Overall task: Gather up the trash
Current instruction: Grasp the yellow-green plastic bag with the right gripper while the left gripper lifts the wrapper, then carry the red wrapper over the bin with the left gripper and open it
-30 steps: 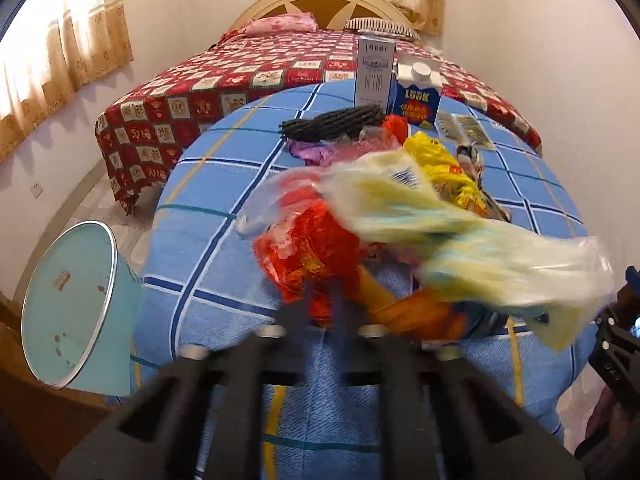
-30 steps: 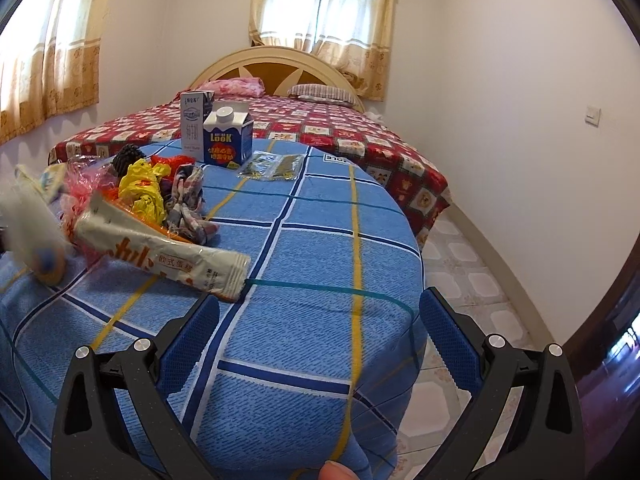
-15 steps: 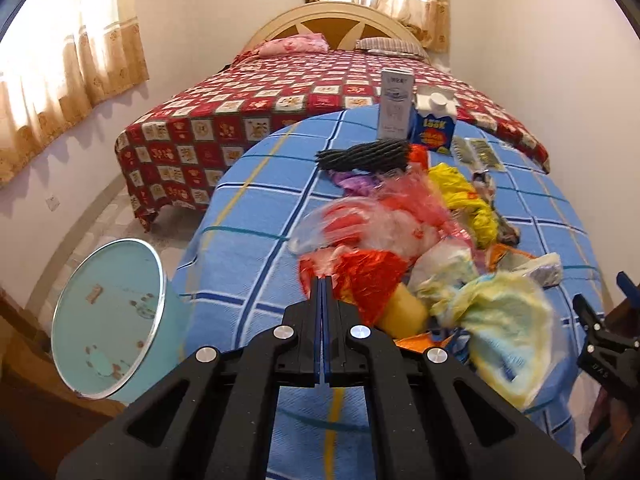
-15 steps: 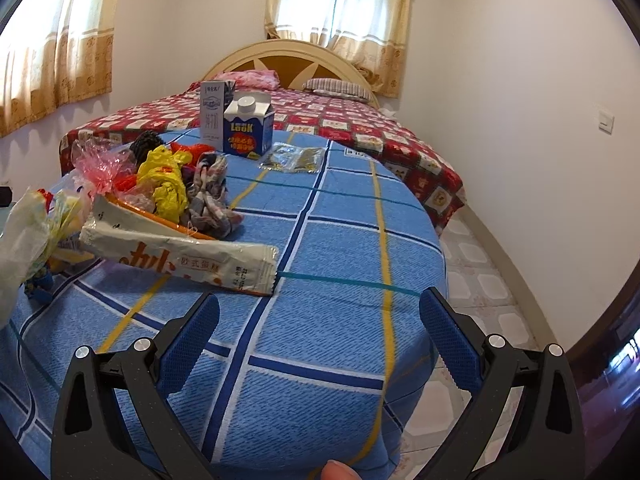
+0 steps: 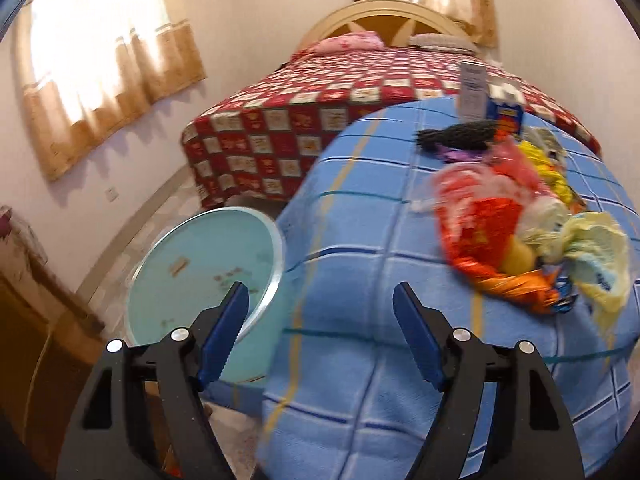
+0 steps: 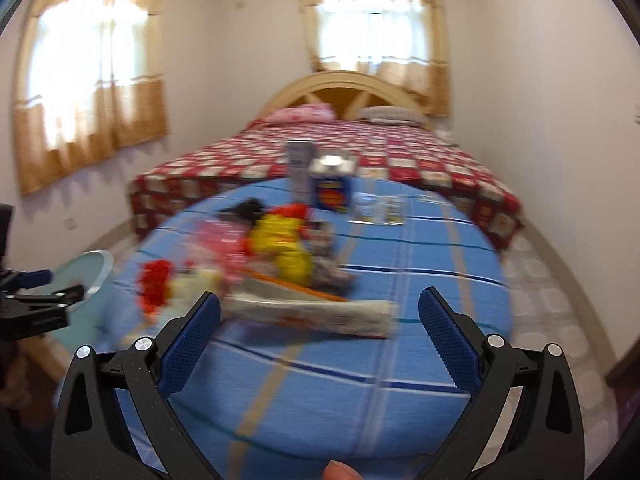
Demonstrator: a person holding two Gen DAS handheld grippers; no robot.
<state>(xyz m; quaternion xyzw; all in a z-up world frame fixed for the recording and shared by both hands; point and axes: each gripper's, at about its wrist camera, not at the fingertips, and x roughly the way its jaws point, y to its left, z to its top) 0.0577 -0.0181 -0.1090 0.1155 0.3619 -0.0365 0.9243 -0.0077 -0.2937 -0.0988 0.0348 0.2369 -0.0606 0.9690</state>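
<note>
Hovering over the near left edge of the round table draped in a blue checked cloth [image 5: 352, 240], the left gripper [image 5: 322, 296] with black arms and blue pads — jaws having just been opening, now standing wide with nothing between them. Sitting on the floor just beside that edge, the pale teal round trash bin with a metal rim [image 5: 200, 272], mouth tilted toward the camera. Lying in a heap along the left half of the tabletop, the crumpled plastic trash: a red-and-orange snack bag [image 5: 484, 236], a pale yellow plastic bag [image 5: 596, 256] beside it, a yellow wrapper [image 6: 286, 246] further in, and a long white wrapper with red print [image 6: 320, 314] nearest the right gripper. Standing toward the far edge, a tall white carton [image 6: 299, 168] and a blue carton with a white cap [image 6: 331, 190], just beside each other. Hanging above the near edge, the right gripper [image 6: 320, 308] — spread wide, gripping nothing, picture blurring.
</note>
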